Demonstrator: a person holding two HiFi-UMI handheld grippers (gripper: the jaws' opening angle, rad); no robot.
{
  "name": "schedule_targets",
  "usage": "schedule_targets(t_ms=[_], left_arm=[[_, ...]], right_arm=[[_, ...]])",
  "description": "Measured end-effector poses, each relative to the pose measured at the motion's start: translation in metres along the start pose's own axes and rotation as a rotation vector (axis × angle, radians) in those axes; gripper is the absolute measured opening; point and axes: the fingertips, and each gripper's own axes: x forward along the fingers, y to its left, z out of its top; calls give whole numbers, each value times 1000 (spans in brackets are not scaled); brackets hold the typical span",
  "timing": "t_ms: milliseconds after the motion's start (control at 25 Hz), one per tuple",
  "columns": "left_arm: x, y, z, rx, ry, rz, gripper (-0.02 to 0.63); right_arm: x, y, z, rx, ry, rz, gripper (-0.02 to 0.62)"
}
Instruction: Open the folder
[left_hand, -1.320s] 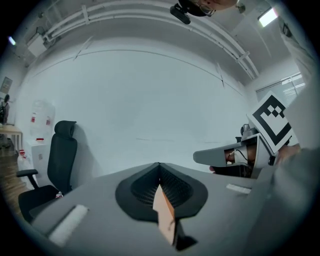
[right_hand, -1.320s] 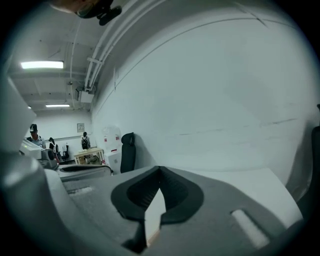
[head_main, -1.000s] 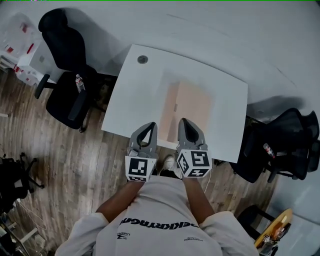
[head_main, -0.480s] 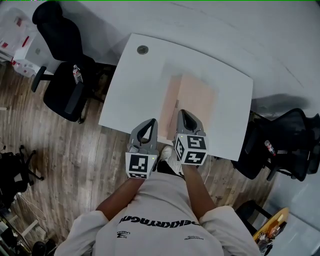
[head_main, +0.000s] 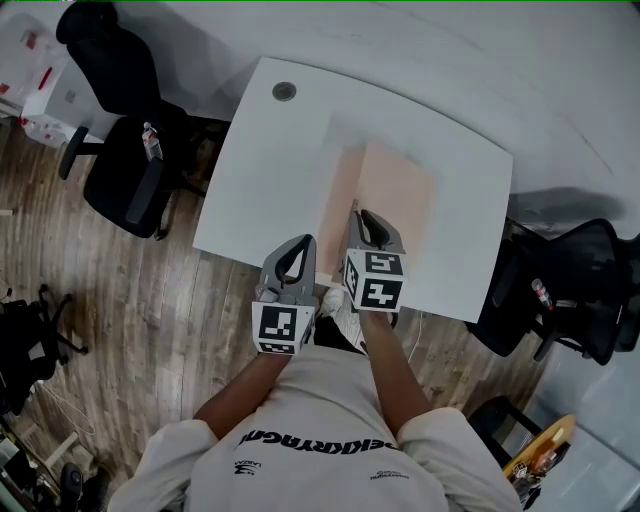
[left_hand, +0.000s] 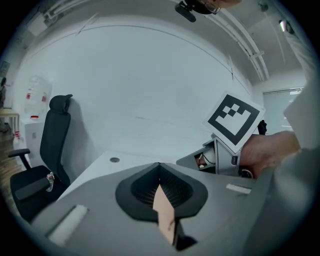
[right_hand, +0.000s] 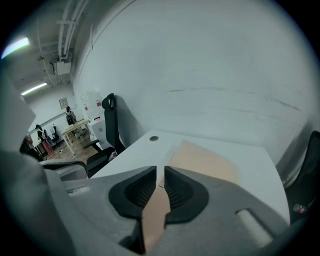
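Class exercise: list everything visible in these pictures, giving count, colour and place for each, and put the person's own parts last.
table: one, white, centre.
folder: one, pale peach, flat on the table's right half.
cable-hole cap: one, grey, table's far left corner.
office chairs: two, black, one left of the table, one right.
bottles: two, clear-looking, one on each chair.
cabinet: one, white, far left.
floor: one, brown wood, around the table.
left gripper: one, grey, at the table's near edge, jaws together.
right gripper: one, grey, over the folder's near end; jaws have just been opening, slightly apart, nothing gripped between them.
person's shirt: one, off-white, bottom of the head view.
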Motion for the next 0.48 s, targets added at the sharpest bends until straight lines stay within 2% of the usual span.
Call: schedule_targets(t_ms=[280, 480], left_arm=[[3, 6, -6, -6, 13, 14, 1], [3, 9, -11, -10, 24, 17, 1]], right_arm=[[18, -5, -14, -23, 95, -33, 135], [27, -6, -19, -33, 133, -52, 173]])
